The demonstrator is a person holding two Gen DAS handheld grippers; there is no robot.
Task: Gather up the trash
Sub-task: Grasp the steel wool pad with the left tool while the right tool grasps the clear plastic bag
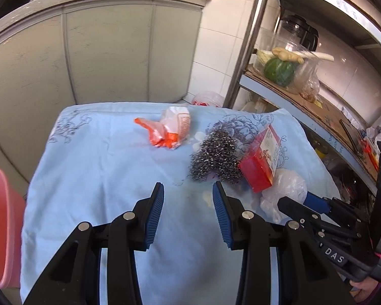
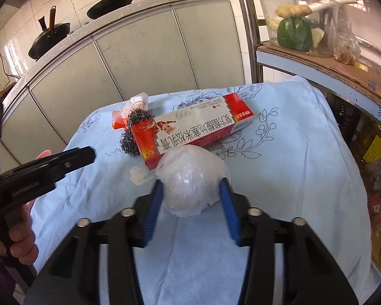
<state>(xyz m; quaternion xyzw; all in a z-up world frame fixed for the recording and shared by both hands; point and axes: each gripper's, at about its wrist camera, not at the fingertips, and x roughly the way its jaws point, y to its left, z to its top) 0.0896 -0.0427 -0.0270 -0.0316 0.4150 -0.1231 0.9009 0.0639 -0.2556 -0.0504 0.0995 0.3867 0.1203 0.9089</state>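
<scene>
Box (image 2: 195, 127) printed "999", Chinese characters

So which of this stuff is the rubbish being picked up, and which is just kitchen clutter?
Part of the job:
- crumpled clear plastic bag, between the right gripper pads
- red medicine box
- steel wool scrubber
- orange wrapper
- pink bin, probably
- left gripper, open

Just lying about:
- green squash
- woks
- cardboard
</scene>
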